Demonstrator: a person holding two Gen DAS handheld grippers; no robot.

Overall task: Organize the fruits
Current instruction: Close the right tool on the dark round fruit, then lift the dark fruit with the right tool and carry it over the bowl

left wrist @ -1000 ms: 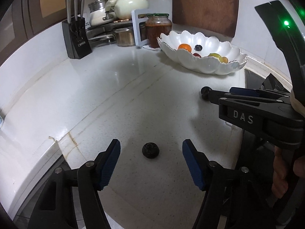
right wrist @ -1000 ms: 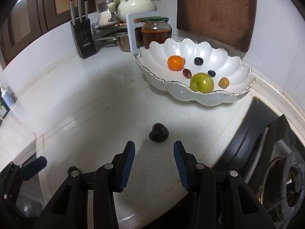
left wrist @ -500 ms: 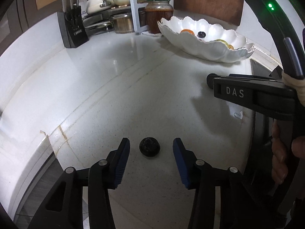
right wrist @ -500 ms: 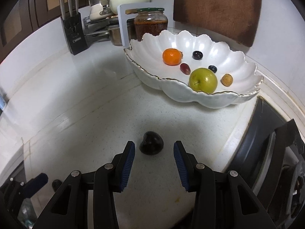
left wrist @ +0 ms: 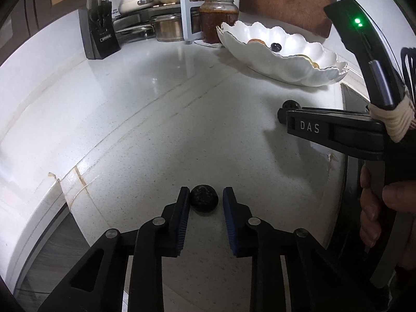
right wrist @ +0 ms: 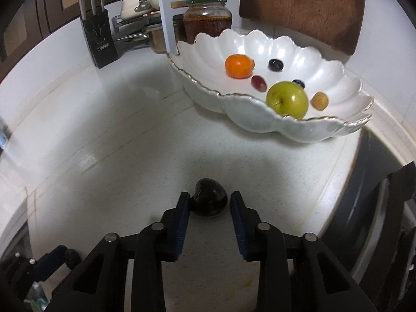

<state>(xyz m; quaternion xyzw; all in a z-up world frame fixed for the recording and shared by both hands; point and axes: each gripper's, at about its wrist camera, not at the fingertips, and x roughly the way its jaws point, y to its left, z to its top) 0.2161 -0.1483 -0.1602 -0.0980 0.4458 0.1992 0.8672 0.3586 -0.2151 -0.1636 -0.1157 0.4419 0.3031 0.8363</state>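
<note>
- The left gripper (left wrist: pixel 206 192) has just been closing its jaws on a small dark knobbly fruit (left wrist: pixel 203 202), which lies on the white surface (left wrist: pixel 156 130). The jaws look clenched on it, though a sliver of surface may still show by the pad at 3 o'clock.
- That fruit looks light, rough-skinned and probably soft. It should not slip, but a hard squeeze could bruise it, so a hold across its widest middle seems best.
- The right gripper (right wrist: pixel 210 195) has just been closing its jaws around a glossy dark heart-shaped fruit (right wrist: pixel 209 202). The jaws are not yet clamped: the pad at 9 o'clock touches it, while the other stands just beside it.
- This fruit looks smooth and slick, likely to squirt forward. A grip on its broad flanks, behind the notch, seems safest.
- The scalloped bowl (right wrist: pixel 234 95) sits at 1 o'clock and looks fragile, so each fruit is best set in gently.
</note>
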